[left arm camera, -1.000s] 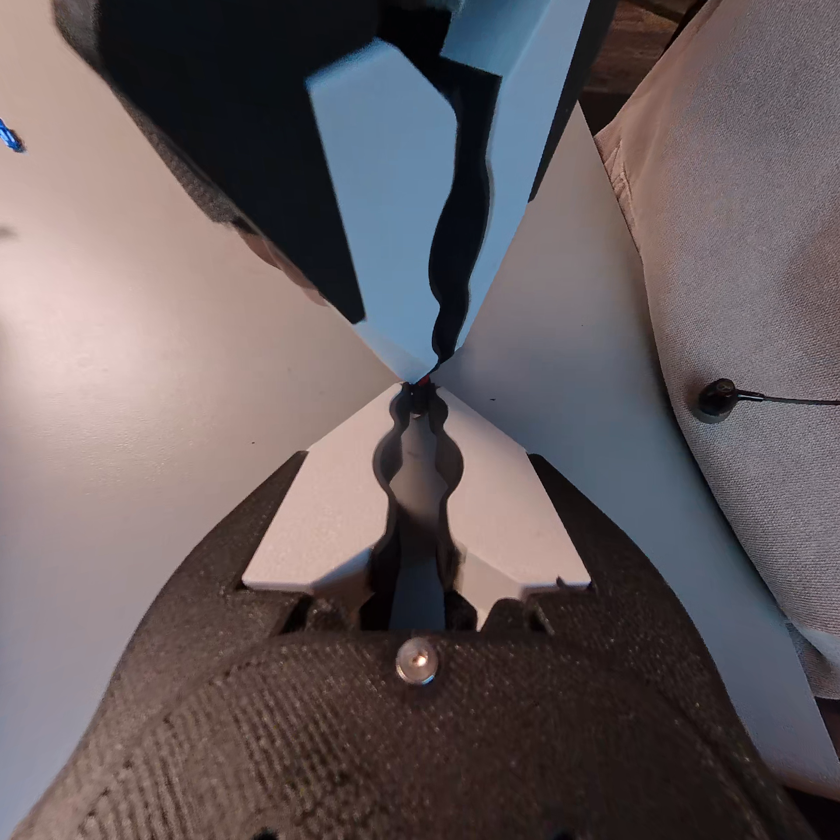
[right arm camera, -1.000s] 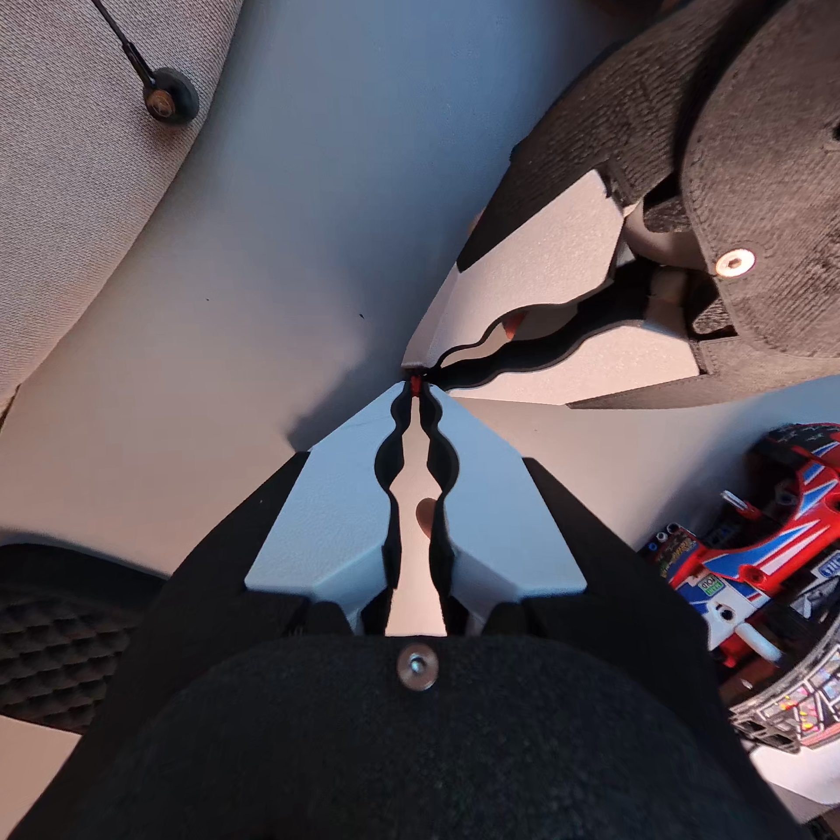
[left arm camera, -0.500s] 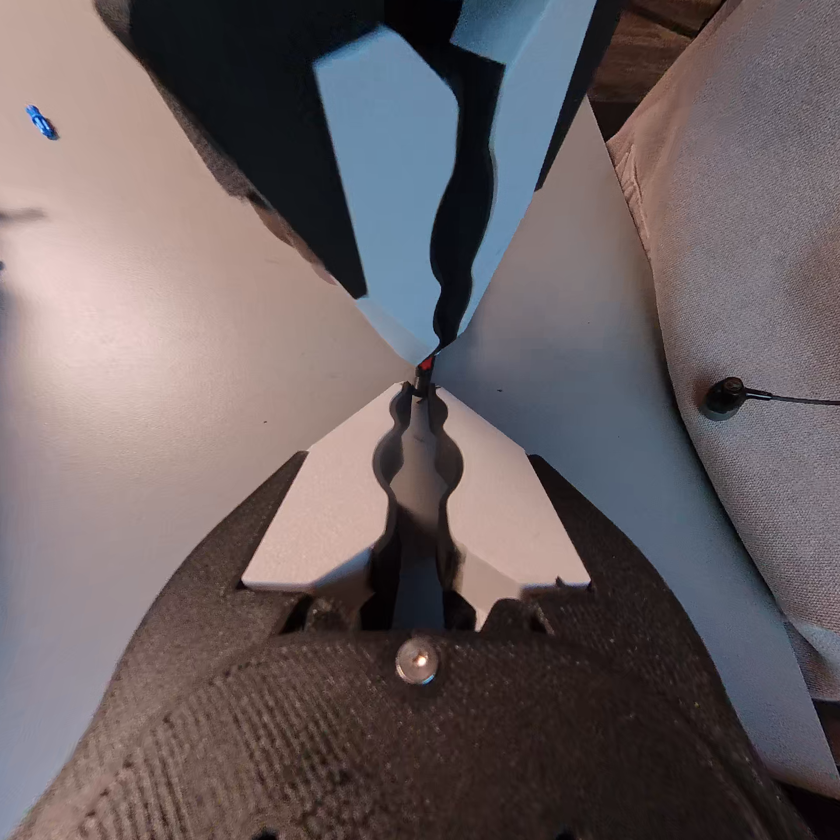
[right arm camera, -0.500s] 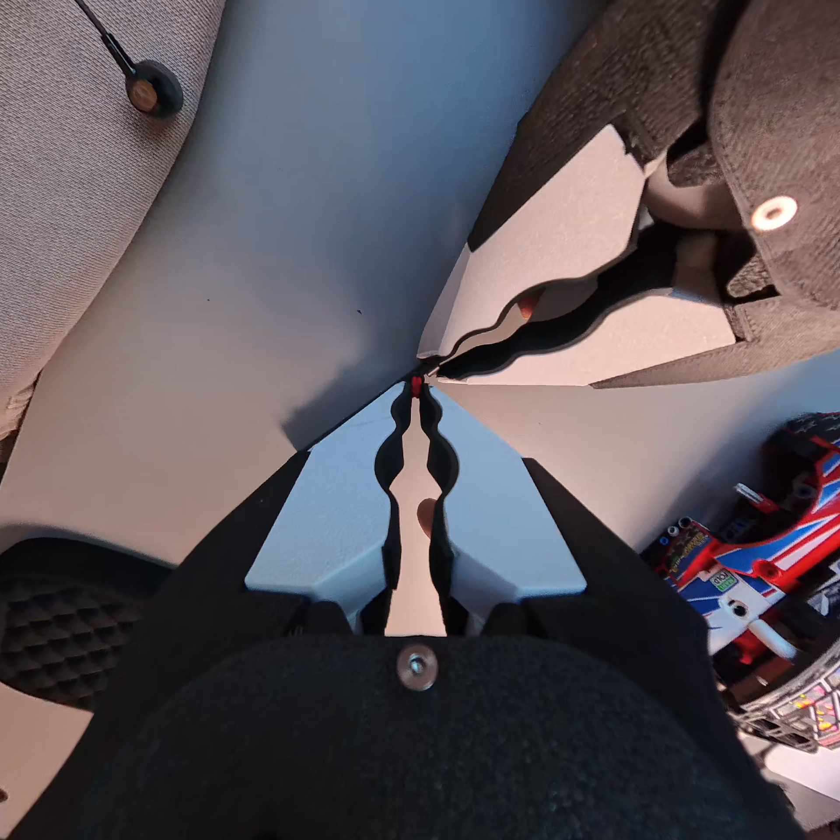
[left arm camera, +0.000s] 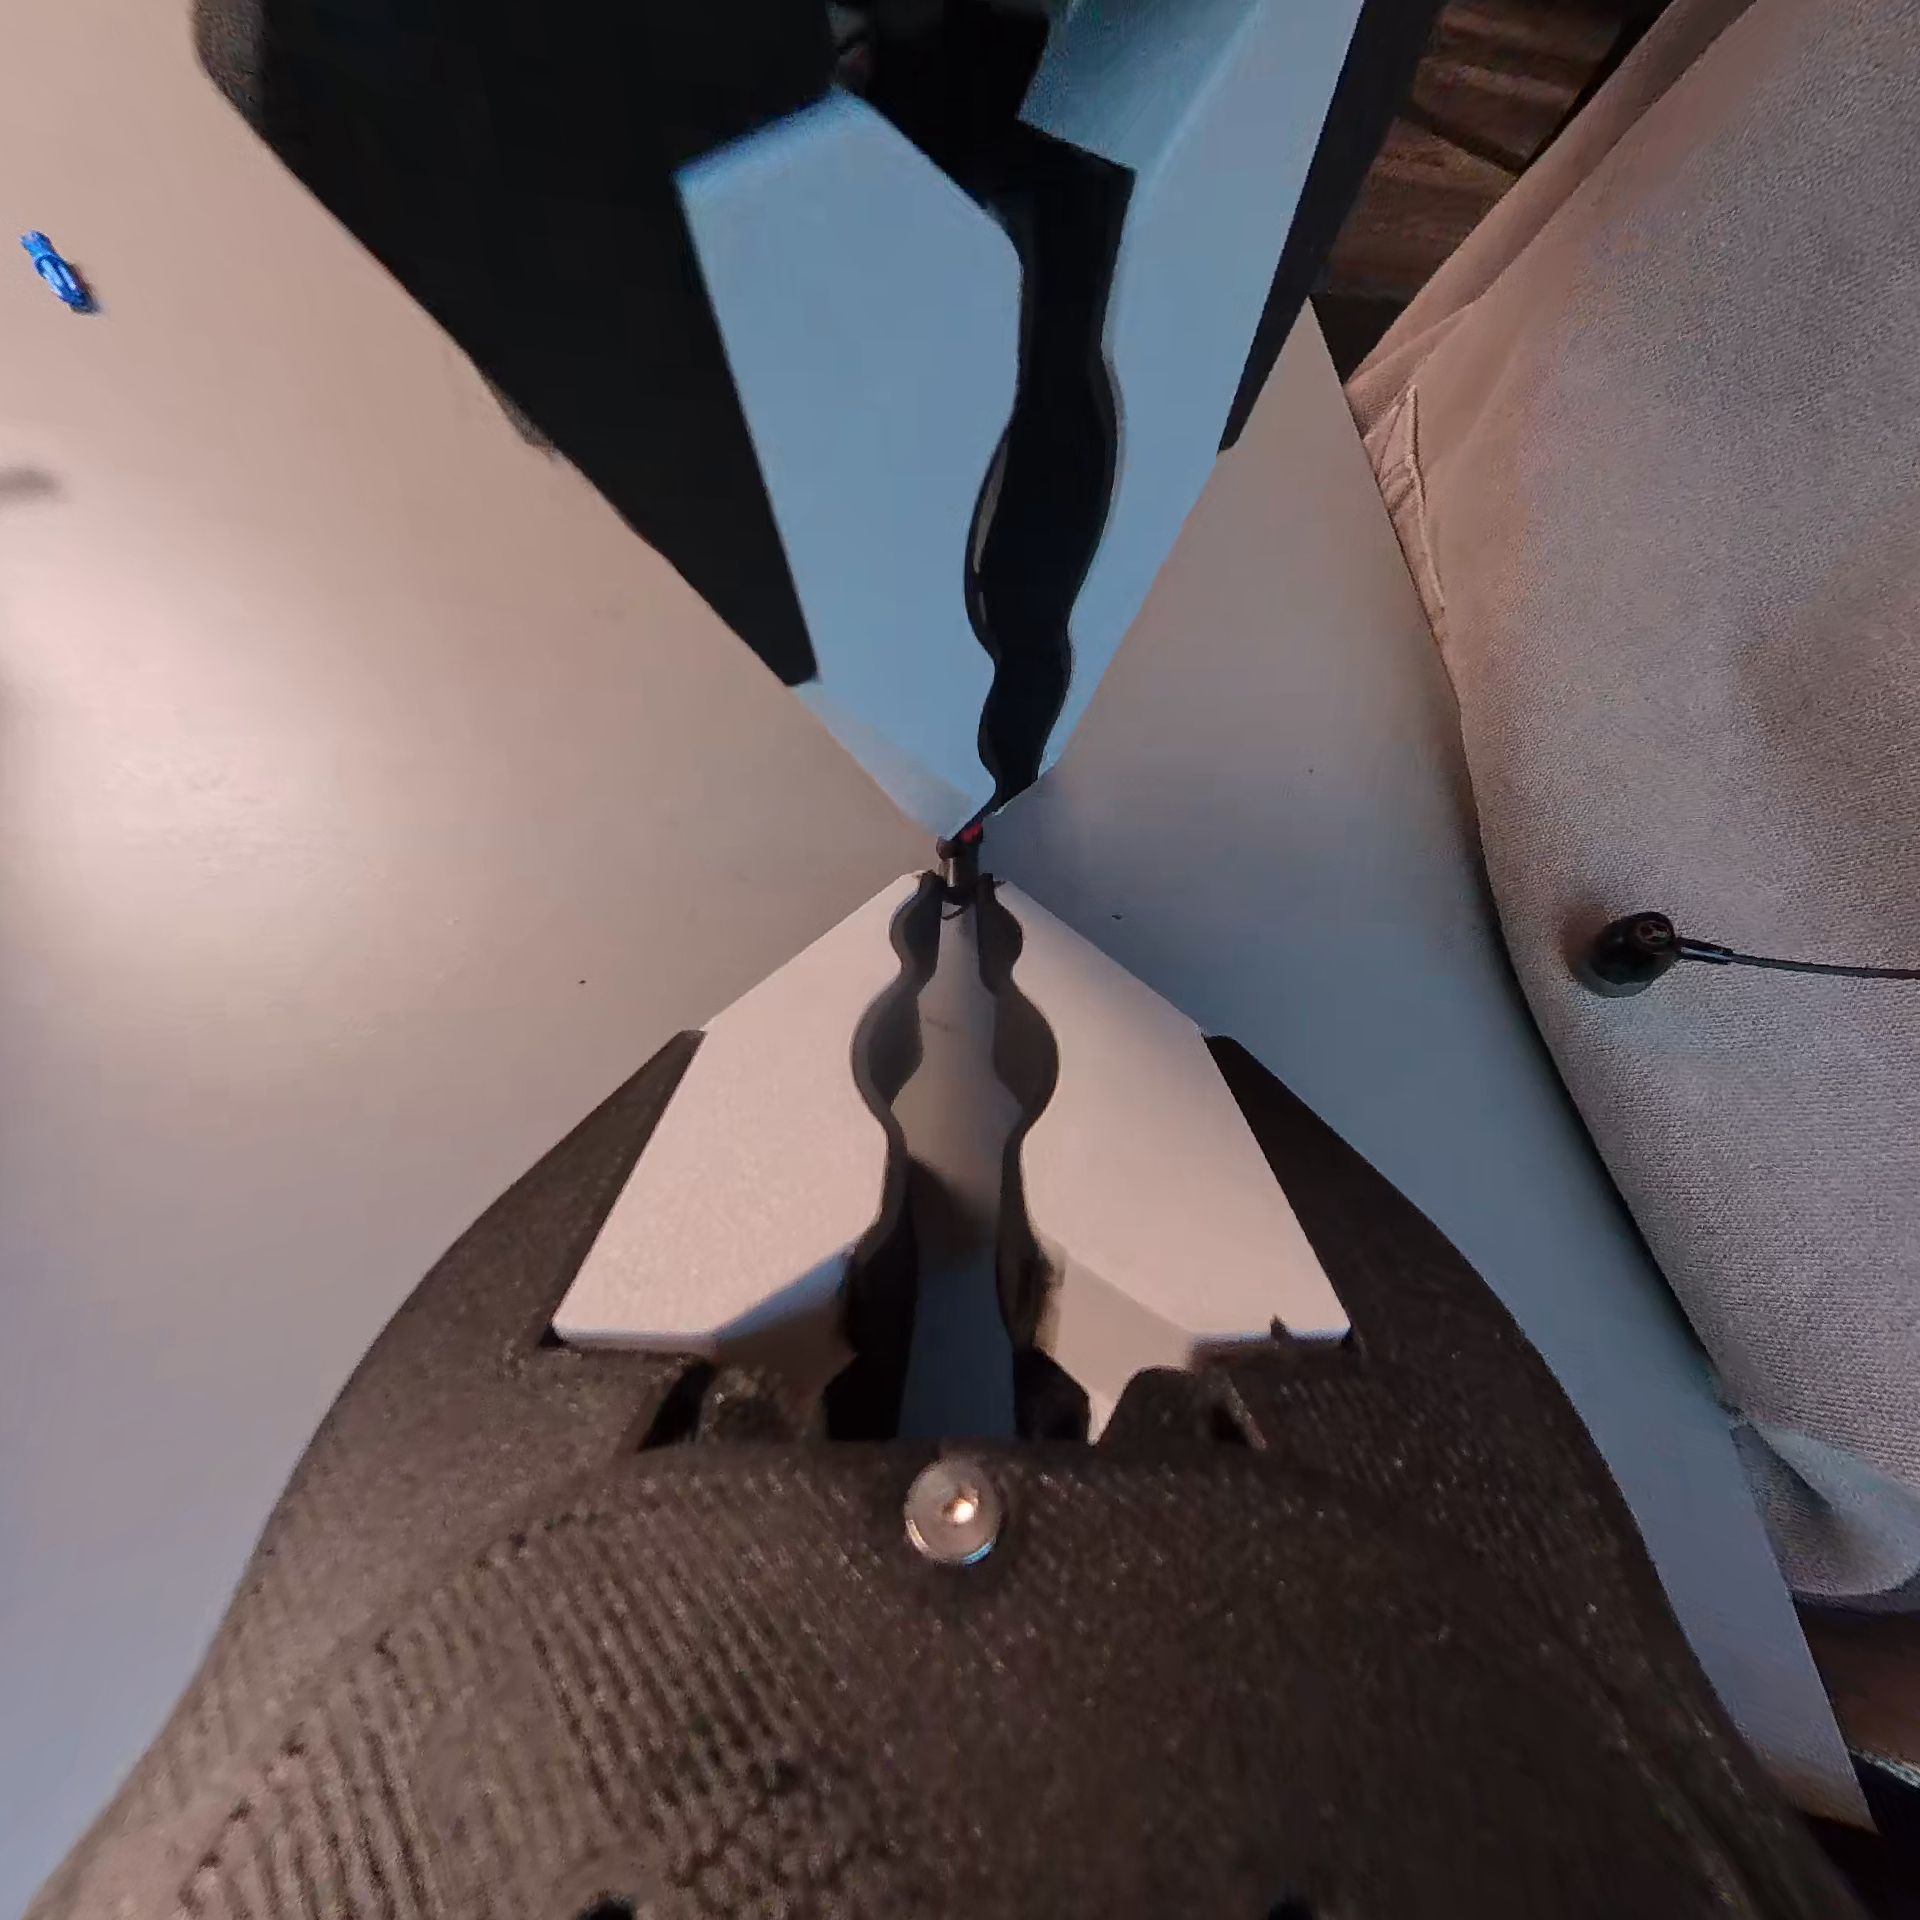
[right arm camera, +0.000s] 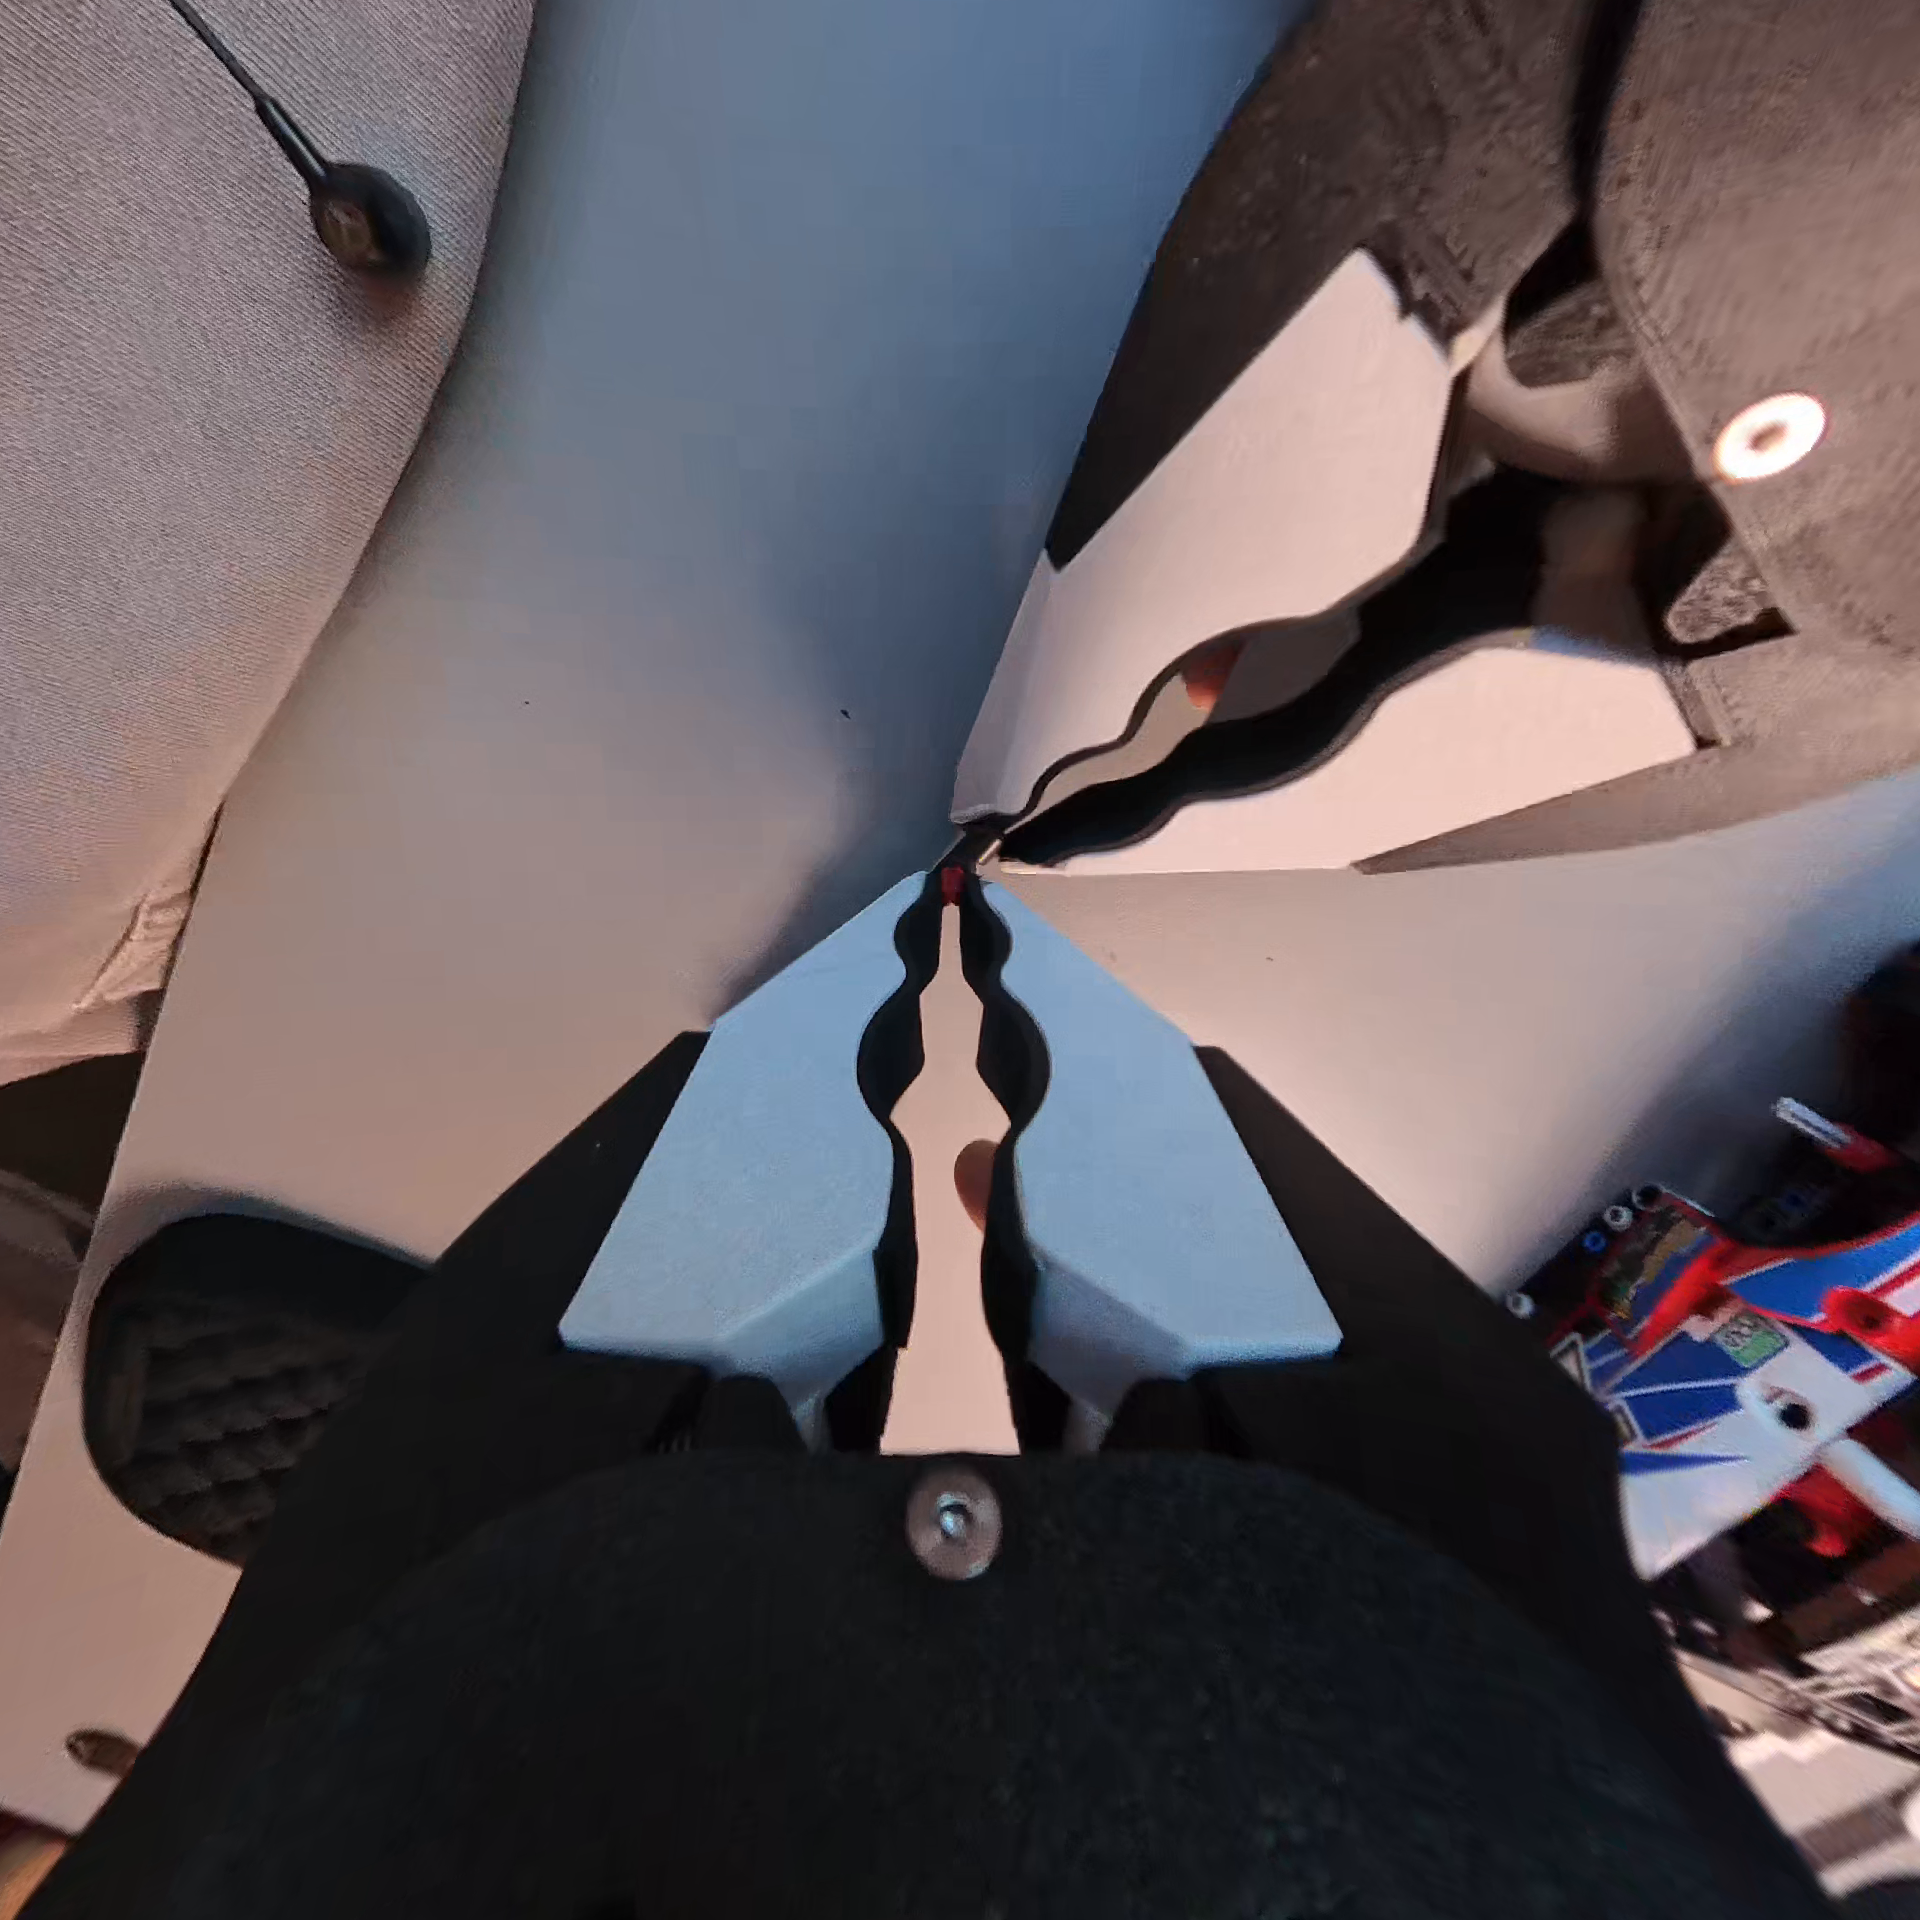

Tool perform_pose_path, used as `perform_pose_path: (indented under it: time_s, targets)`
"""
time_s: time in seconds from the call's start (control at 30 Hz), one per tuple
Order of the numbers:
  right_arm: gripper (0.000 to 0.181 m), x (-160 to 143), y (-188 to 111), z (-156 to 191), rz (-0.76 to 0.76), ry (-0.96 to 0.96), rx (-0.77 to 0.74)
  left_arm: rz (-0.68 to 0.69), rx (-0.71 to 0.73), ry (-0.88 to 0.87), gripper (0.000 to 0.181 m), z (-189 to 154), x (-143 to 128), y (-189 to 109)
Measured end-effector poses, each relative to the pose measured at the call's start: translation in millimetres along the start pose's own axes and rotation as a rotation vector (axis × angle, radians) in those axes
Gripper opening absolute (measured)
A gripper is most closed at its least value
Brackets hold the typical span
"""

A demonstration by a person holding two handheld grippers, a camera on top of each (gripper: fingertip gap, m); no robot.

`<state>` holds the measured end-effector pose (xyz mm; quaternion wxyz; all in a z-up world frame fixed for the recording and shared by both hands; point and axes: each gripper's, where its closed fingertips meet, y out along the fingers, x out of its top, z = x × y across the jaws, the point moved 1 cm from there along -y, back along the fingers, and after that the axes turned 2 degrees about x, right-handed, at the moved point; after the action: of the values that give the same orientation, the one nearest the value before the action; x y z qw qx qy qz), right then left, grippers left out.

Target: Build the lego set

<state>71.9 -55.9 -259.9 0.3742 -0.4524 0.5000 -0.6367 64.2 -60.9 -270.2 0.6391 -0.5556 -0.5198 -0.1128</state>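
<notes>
Red piece [right arm camera: 949, 883] pinched in right gripper [right arm camera: 951, 891], left gripper [left arm camera: 958, 891] tip-to-tip, seemingly gripping dark pin [left arm camera: 948, 864]

It looks like a home play spot: a plain pale desk [right arm camera: 727, 468], a toy race car [right arm camera: 1745, 1340] at the lower right, and a person's grey top [left arm camera: 1662, 623] at the right edge.
</notes>
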Motion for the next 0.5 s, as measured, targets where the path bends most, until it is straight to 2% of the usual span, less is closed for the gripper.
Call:
perform_pose_path:
  time_s: [0.27, 0.33, 0.5]
  targets:
    - [0.001, -3.7, 2.3, 0.5, -0.014, -0.014, -0.029, 0.017, 0.057, 0.059, 0.009, 1.1, 1.7, 7.1]
    - [0.001, -3.5, 2.9, 1.4, 0.001, -0.032, -0.025, 0.028, 0.072, 0.085, 0.005, 1.7, 2.2, 10.0]
    - [0.001, -5.2, 2.9, 0.0, 0.051, -0.074, -0.053, 0.034, 0.047, 0.040, 0.005, 4.9, 2.5, 10.2]
